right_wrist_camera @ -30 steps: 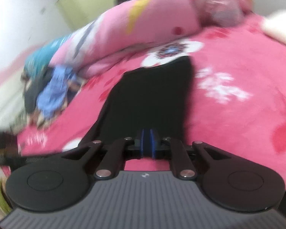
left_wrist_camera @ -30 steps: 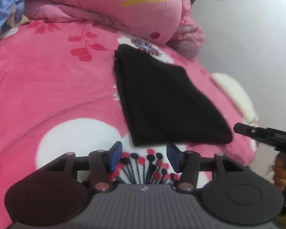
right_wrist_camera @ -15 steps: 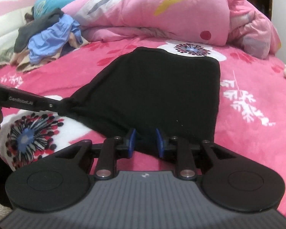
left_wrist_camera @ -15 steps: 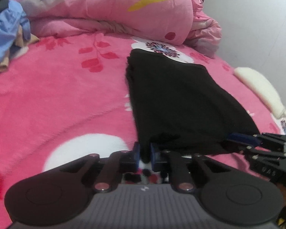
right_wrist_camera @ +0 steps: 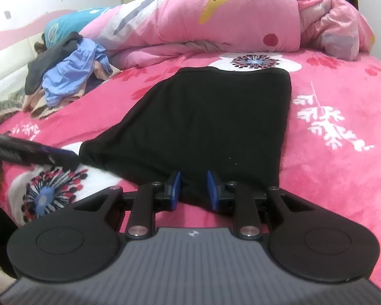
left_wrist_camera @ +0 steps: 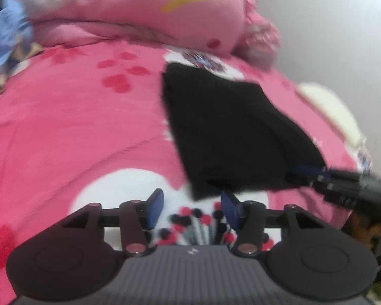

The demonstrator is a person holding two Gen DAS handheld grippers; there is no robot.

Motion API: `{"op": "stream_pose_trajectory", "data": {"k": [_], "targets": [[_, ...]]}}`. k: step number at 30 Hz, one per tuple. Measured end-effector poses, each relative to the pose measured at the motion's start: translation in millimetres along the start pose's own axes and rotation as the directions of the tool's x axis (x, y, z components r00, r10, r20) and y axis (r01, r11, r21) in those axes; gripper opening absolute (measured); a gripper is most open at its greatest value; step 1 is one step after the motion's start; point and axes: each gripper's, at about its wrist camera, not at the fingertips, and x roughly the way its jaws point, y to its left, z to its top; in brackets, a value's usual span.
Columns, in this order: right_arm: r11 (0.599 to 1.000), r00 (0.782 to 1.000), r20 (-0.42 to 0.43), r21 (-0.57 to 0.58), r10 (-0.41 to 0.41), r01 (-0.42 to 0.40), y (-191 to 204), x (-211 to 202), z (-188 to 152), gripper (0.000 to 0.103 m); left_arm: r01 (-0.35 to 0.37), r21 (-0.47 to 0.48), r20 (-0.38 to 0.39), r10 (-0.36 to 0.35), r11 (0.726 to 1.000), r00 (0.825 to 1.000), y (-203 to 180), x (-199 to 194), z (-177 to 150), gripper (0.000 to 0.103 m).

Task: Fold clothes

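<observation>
Right wrist: black garment (right_wrist_camera: 210, 117) plain; left hand-held gripper (right_wrist_camera: 63, 158) lettering unreadable.

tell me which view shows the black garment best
The right wrist view: the black garment is sharp, with nearly its whole outline visible on the pink bedspread. The left wrist view shows it blurred and foreshortened.

— Any writing you can read here?

— Hardly. The black left hand-held gripper (right_wrist_camera: 63, 158) carries a pale printed line along its arm at the left edge of the right wrist view, too blurred to read.

— Anything else?

— A small white logo mark, without letters, on the grey ribbed housing (right_wrist_camera: 193, 233).
</observation>
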Motion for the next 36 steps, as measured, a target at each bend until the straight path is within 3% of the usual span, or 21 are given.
{"op": "stream_pose_trajectory", "data": {"k": [2, 3, 5, 9, 12, 14, 17, 18, 23, 26, 28, 30, 36], "targets": [[1.0, 1.0, 0.004, 0.013, 0.007, -0.007, -2.0, 0.0, -1.2, 0.021, -0.038, 0.05, 0.009, 0.038, 0.998, 0.999, -11.8, 12.7, 3.3, 0.052], [1.0, 1.0, 0.007, 0.018, 0.01, -0.01, -2.9, -0.1, -1.8, 0.021, -0.041, 0.057, 0.013, 0.04, 0.998, 0.999, -14.1, 16.2, 5.5, 0.035], [1.0, 1.0, 0.011, 0.023, 0.015, -0.015, -4.1, -0.5, -2.5, 0.021, -0.015, 0.078, 0.012, 0.014, 0.997, 1.0, -16.8, 15.8, 12.3, 0.012], [0.999, 0.999, 0.018, 0.037, 0.034, -0.034, -9.3, -1.5, -2.8, 0.021, -0.015, 0.254, 0.05, 0.002, 0.967, 0.999, -27.8, -6.8, 25.7, 0.009], [0.997, 0.998, 0.027, 0.057, 0.048, -0.049, -13.2, -2.0, -4.4, 0.02, -0.018, 0.43, 0.07, -0.013, 0.903, 0.997, -34.6, -25.4, 23.3, 0.007], [0.997, 0.998, 0.033, 0.063, 0.05, -0.052, -14.0, -1.9, -6.1, 0.02, -0.028, 0.51, 0.041, 0.008, 0.86, 0.999, -32.9, -25.3, 13.9, 0.005], [0.997, 0.998, 0.034, 0.058, 0.048, -0.05, -13.7, -1.7, -6.4, 0.02, -0.058, 0.536, -0.037, 0.092, 0.842, 0.995, -15.3, -12.2, -5.5, 0.0], [0.997, 0.998, 0.032, 0.057, 0.048, -0.05, -13.4, -1.7, -6.0, 0.02, -0.073, 0.521, -0.049, 0.115, 0.85, 0.992, -5.9, -10.1, -11.7, 0.0], [0.999, 0.999, 0.039, 0.008, 0.034, -0.035, -6.3, -9.8, 4.2, 0.021, -0.067, 0.291, -0.008, 0.072, 0.954, 0.997, 27.0, -35.3, -9.4, 0.008], [0.997, 0.996, 0.073, -0.06, 0.055, -0.051, 10.8, -17.2, 18.4, 0.022, -0.052, 0.141, 0.06, 0.044, 0.989, 0.997, 39.4, -51.2, -10.1, 0.026], [0.989, 0.993, 0.074, -0.124, 0.087, -0.078, 29.1, -11.9, 26.7, 0.022, -0.034, 0.054, 0.095, 0.028, 0.998, 0.995, 45.5, -57.8, -11.9, 0.033], [0.974, 0.995, 0.05, -0.212, 0.087, -0.075, 50.0, 3.2, 29.5, 0.021, -0.029, -0.017, 0.114, 0.031, 0.999, 0.993, 52.1, -61.3, -13.1, 0.048], [0.917, 0.999, -0.015, -0.396, 0.033, -0.037, 104.3, 59.6, 16.8, 0.021, 0.019, -0.191, 0.154, 0.011, 0.981, 0.988, 72.8, -81.4, -25.4, 0.052]]}}
